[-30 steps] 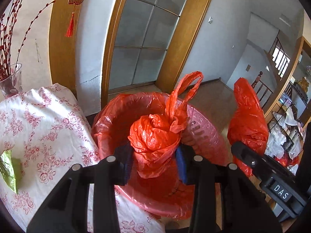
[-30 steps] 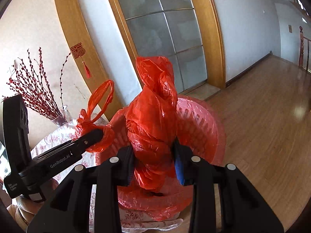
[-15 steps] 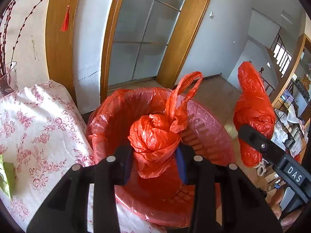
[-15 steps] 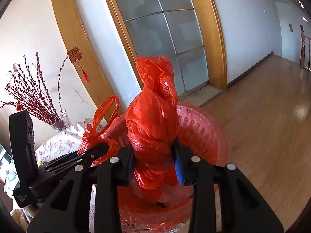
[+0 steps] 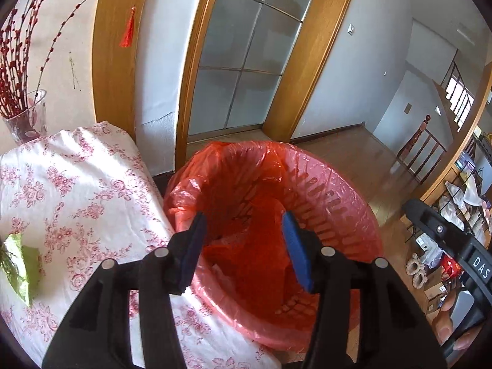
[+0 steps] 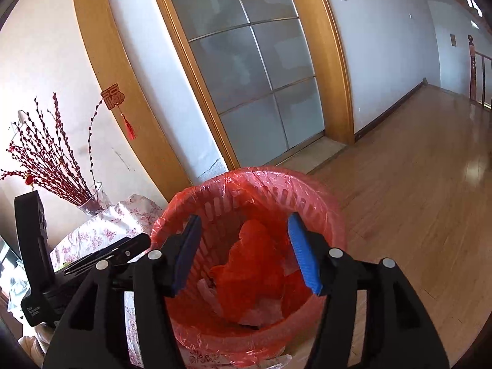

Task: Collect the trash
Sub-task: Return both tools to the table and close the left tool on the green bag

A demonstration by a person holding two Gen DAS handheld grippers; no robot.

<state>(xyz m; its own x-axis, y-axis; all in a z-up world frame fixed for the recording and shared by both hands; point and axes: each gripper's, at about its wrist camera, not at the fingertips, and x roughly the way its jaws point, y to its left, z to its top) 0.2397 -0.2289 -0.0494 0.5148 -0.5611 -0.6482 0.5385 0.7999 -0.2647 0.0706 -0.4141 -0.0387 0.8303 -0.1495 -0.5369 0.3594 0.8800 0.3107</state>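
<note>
Left wrist view: left gripper jaws just opened, nothing between them, poised over the round red plastic-lined wastebasket. Right gripper likewise parted and empty; crumpled red plastic bags lie inside. Floral-clothed table touches the basket's left rim; open wooden floor lies right.

Left tool and right tool, jaws just opened, nothing between.

The bin stands on the floor, just right of the tabletop, with a door behind it. Crumpled bags lie in the bin. A vase stands at the tabletop's far left corner.
</note>
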